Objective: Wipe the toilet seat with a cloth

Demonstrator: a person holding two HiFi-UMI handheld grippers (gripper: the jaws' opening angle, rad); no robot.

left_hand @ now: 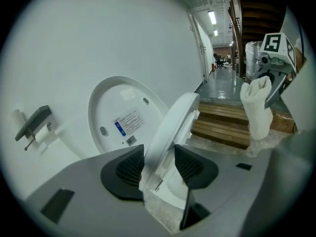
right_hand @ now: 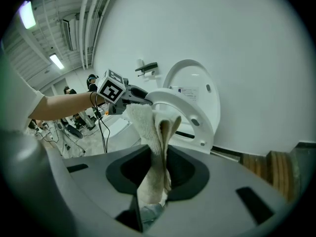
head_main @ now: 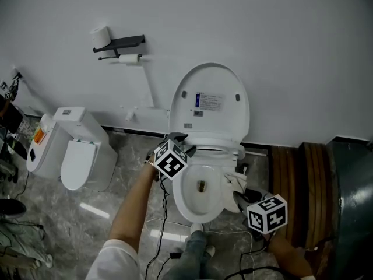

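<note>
Two hand-held grippers work at a toilet. The left gripper (left_hand: pixel 158 166), at the bowl's (head_main: pixel 201 185) left, is clamped on the front rim of the toilet seat (left_hand: pixel 173 125). The seat stands half raised before the upright lid (left_hand: pixel 123 117). The right gripper (right_hand: pixel 158 172), near the bowl's right side, pinches a folded white cloth (right_hand: pixel 155 127) that is not yet on the seat. The step appears to be the approach. The next move calls for laying the cloth flat on the ring while the left steadies it. The seat is a glossy white plastic ring with no soil visible.

white toilet seat (left_hand: pixel 170 122), cream cloth (right_hand: pixel 153 132), brown wooden steps (head_main: pixel 288 179) (grey marbled floor (head_main: pixel 58 214))
</note>
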